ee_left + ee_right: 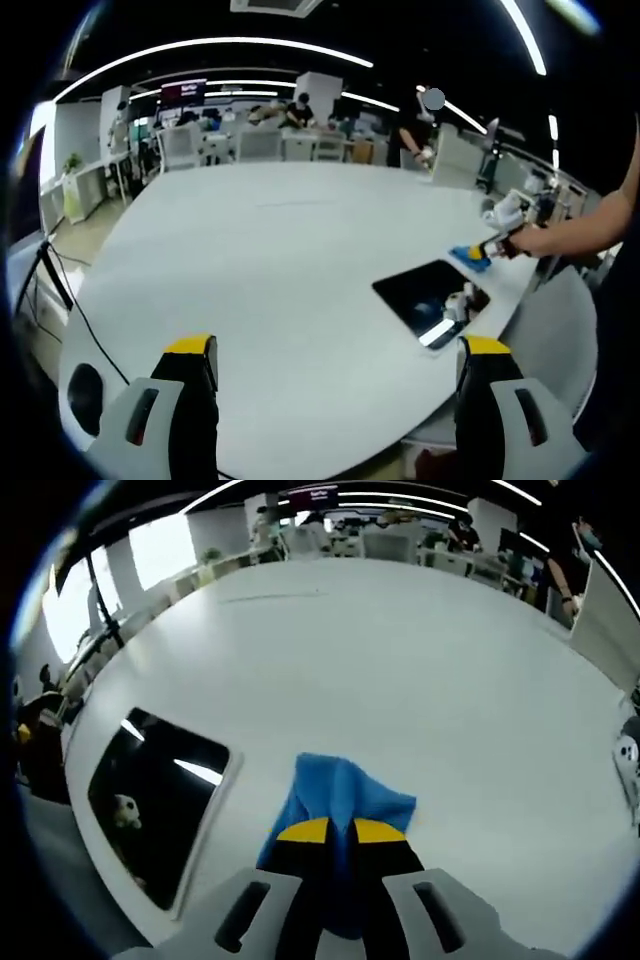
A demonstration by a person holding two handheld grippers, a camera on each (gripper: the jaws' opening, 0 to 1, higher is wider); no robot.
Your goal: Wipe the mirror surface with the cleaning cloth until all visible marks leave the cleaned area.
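— Now, right gripper (341, 832)?
— Clamped on the blue cleaning cloth (345, 798), jaws nearly together, cloth draped down onto the white table (400, 650); seen small and far off to the right in the left gripper view (497, 244), held by a hand (528, 240)

— And the mirror (155, 800)?
— Flat on the table just left of the cloth, dark glass, reflecting ceiling lights; near the table's right edge in the left gripper view (425, 295)

— Left gripper (335, 350)?
— Spread wide, holding nothing, above bare tabletop, well apart from the mirror
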